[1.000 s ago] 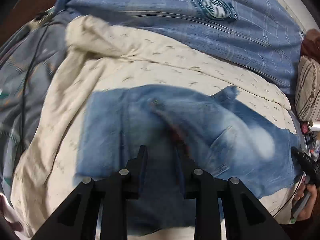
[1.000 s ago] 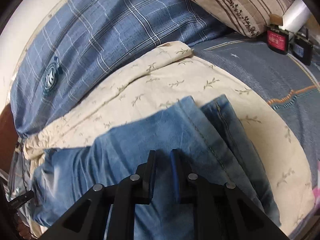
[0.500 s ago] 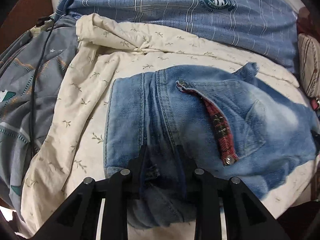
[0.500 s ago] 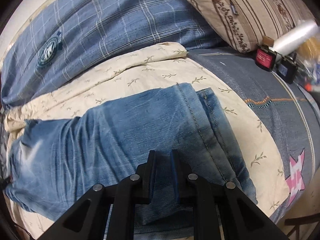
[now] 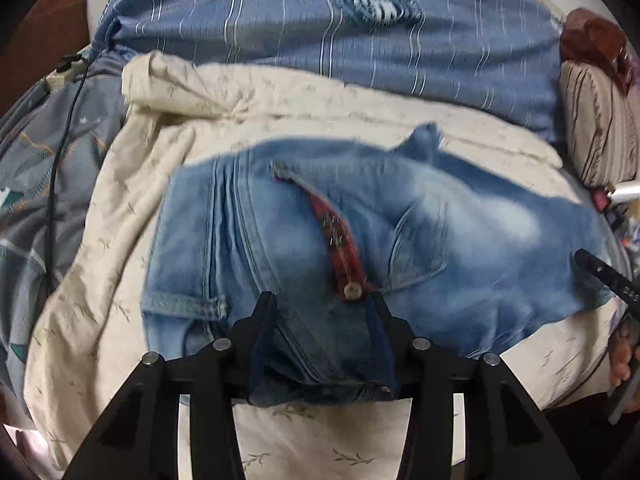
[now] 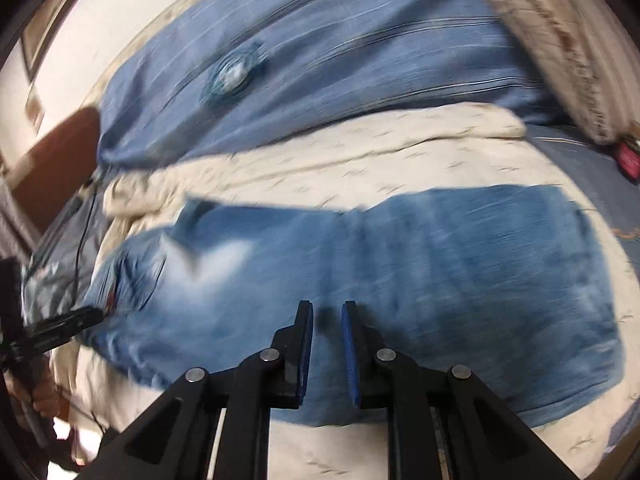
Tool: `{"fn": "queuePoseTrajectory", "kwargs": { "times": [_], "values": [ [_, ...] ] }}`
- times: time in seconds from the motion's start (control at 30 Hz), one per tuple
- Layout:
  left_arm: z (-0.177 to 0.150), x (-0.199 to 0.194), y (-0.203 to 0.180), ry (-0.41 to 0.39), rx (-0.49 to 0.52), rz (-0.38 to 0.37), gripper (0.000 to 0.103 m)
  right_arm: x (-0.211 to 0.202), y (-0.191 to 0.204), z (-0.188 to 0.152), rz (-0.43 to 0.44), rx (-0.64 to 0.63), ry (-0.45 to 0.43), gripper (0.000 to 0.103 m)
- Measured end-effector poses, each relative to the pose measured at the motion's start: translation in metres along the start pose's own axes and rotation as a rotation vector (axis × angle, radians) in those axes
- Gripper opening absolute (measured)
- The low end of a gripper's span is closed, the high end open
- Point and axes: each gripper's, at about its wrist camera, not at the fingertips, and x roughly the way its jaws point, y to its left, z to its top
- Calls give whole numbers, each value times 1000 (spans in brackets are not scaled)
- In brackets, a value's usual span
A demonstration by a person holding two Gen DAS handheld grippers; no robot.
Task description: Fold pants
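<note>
On the left side of the bed lies a grey-blue patterned sheet (image 5: 32,184) with a thin black cable (image 5: 56,168) running across it, and beside it a cream leaf-print cover (image 5: 120,208) spreads over the middle. The pants (image 5: 440,248), light blue jeans, lie across that cover, waist end to the left, with a red plaid waistband lining (image 5: 336,236) and a metal button (image 5: 352,291) showing. The left claw (image 5: 320,312) stands fairly wide apart at the near edge of the waist, with bunched denim between its fingers; whether it pinches the cloth I cannot tell. In the blurred right wrist view, the right claw (image 6: 326,316) hovers over the leg part of the pants (image 6: 440,264), its blue-padded fingers a narrow gap apart with nothing between them. Behind lies a blue plaid pillow (image 5: 320,40) with a round badge (image 5: 376,4), and to the right a striped beige pillow (image 5: 596,128).
</note>
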Motion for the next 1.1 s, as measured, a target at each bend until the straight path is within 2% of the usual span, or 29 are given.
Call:
{"fn": "queuePoseTrajectory", "kwargs": {
  "times": [0.13, 0.23, 0.4, 0.53, 0.7, 0.77, 0.9, 0.97, 1.1],
  "values": [
    [-4, 3, 1, 5, 4, 21, 47, 11, 19, -7, 24, -65, 37, 17],
    [-6, 6, -3, 25, 40, 45, 48, 22, 32, -17, 32, -111, 96, 17],
    [-13, 7, -7, 14, 83, 73, 50, 35, 42, -30, -8, -172, 156, 18],
    [-11, 8, -5, 17, 76, 67, 52, 35, 40, -37, -19, -211, 159, 18],
    [-9, 1, -4, 23, 48, 57, 52, 31, 32, -36, 10, -171, 166, 18],
    [-9, -7, -4, 10, 38, 39, 52, 25, 31, -34, 16, -160, 157, 18],
    [-6, -23, 4, -35, 6, 43, 52, 7, 20, -24, -9, -116, 63, 18],
    [-4, -24, 11, -43, -18, 56, 52, -5, 2, -17, -37, -41, 5, 18],
    [-4, -15, 24, -9, -44, 64, 52, -17, -39, -10, -135, 110, -43, 18]
  ]
}}
